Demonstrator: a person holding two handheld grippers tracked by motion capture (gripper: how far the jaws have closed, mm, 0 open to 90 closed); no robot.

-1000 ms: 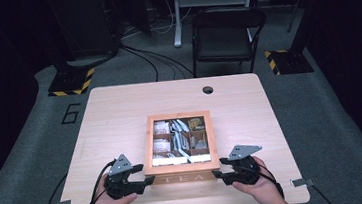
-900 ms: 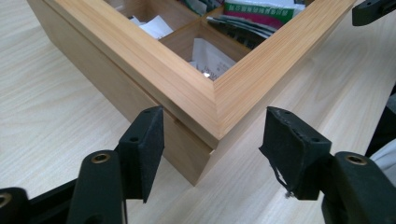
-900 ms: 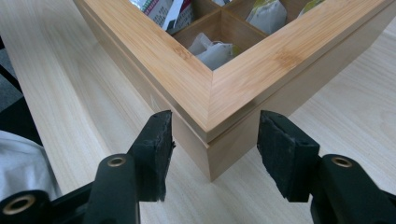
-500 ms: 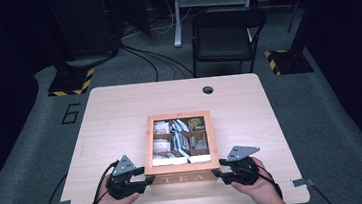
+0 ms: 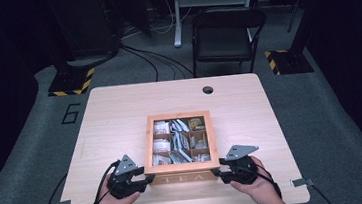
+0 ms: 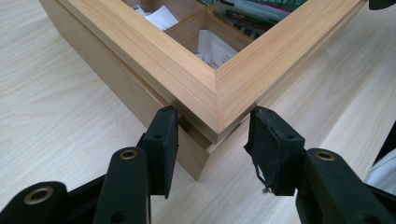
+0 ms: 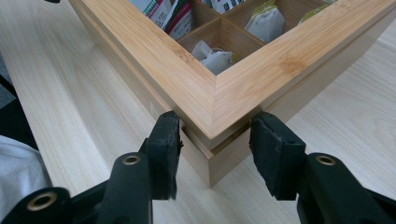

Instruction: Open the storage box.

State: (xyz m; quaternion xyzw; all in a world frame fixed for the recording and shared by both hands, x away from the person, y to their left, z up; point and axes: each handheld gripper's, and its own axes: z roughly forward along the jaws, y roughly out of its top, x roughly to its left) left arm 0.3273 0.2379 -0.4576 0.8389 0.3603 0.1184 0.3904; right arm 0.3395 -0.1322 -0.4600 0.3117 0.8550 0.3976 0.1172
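At six o'clock on the pale wooden table [image 5: 120,113] sits the square bamboo tea box [image 5: 176,118], "TEA" on its front. My left gripper [image 6: 212,140] stands wide, straddling its near corner. My right gripper [image 7: 215,140] gapes likewise around the other corner; sachet print unreadable.

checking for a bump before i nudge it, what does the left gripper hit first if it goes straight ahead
The near corner of the wooden tea box. The left gripper is open, its jaws astride that corner, which seems to sit just ahead.
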